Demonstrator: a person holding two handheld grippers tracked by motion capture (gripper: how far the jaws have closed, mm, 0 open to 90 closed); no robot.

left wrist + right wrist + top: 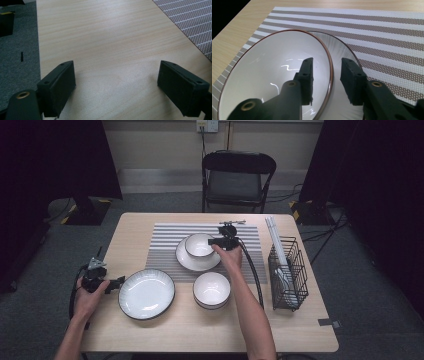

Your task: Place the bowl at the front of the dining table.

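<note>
While right tool straddles bowl rim ungripped | plate mostly hidden | left tool open, empty

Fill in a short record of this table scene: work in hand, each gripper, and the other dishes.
work: bowl stacked on plate, on striped mat
right gripper: open, fingers straddle the bowl rim without pressing
left gripper: open over bare table, holding nothing
other dishes: big plate, second bowl
rack: wire, at the table's right edge
</note>
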